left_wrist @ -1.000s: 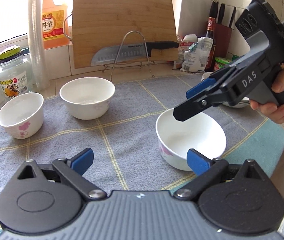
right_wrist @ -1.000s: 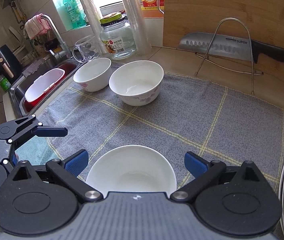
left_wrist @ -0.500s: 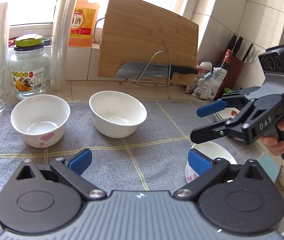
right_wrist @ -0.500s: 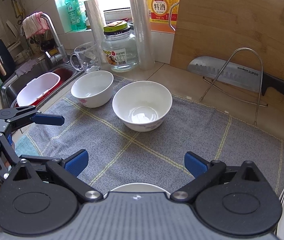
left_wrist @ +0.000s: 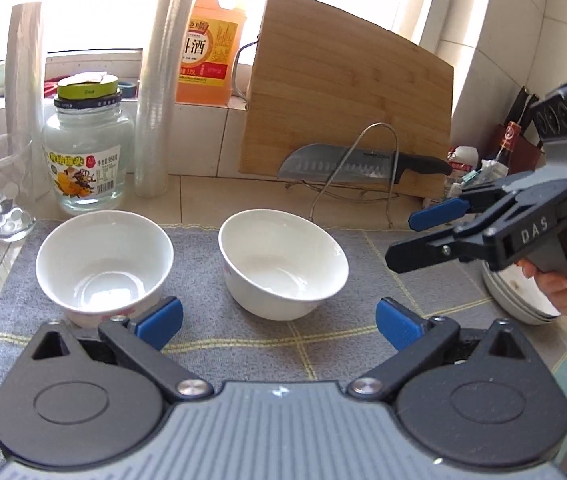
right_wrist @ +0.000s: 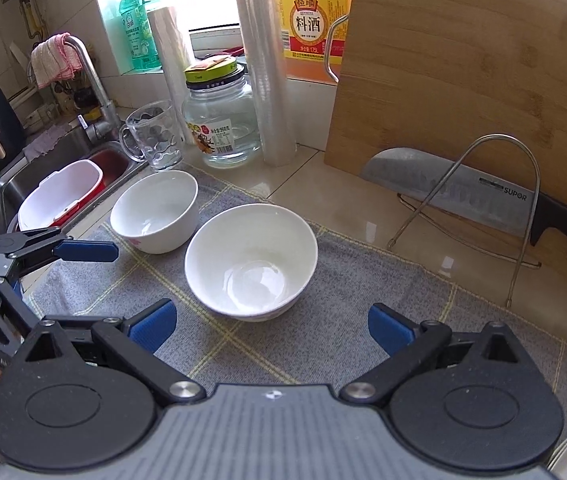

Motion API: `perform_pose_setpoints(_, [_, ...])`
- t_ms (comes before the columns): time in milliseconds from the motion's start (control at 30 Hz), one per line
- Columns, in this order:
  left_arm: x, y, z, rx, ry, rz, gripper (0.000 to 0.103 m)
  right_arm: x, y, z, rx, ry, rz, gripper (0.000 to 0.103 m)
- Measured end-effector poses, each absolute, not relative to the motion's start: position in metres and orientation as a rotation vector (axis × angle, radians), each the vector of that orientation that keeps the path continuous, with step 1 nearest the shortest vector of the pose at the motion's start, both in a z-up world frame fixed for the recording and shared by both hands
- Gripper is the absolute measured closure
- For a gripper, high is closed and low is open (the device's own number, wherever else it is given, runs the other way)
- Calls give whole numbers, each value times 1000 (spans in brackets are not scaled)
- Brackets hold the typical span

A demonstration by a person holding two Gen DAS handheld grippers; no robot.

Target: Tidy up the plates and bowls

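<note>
Two white bowls stand side by side on a grey checked mat (left_wrist: 323, 344). In the left wrist view the flower-patterned bowl (left_wrist: 103, 268) sits just beyond my left finger, and the plain bowl (left_wrist: 283, 268) lies ahead between the fingers. My left gripper (left_wrist: 279, 322) is open and empty. The right gripper (left_wrist: 419, 236), held by a hand, hovers open to the right of the plain bowl. In the right wrist view my right gripper (right_wrist: 271, 328) is open with the plain bowl (right_wrist: 251, 268) just ahead. The patterned bowl (right_wrist: 155, 212) is further left.
A stack of plates (left_wrist: 523, 304) sits at the right behind the hand. At the back stand a bamboo cutting board (right_wrist: 463, 80), a knife (right_wrist: 463, 196) on a wire rack, a glass jar (right_wrist: 223, 128), a glass mug (right_wrist: 155, 136) and film rolls. A sink (right_wrist: 63, 184) lies left.
Both grippers have swung away from a third bowl at the front, which has left view. The two back bowls now sit close ahead. The left jaws have widened slightly.
</note>
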State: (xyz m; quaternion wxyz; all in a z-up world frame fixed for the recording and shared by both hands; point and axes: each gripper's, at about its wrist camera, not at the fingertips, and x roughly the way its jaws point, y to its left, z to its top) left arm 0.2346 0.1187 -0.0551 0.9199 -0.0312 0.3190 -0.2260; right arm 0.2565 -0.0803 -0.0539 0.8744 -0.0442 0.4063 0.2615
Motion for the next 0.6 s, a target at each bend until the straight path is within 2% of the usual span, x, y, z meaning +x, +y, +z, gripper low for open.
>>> perform_pose_setpoints(267, [245,79,-68,140,611,-396,1,299,-79,-75,-71,884,585,0])
perform_pose_setpoints(600, [265,56,-86,248,630,-372,1,324,-68,-90,-29,917,641,1])
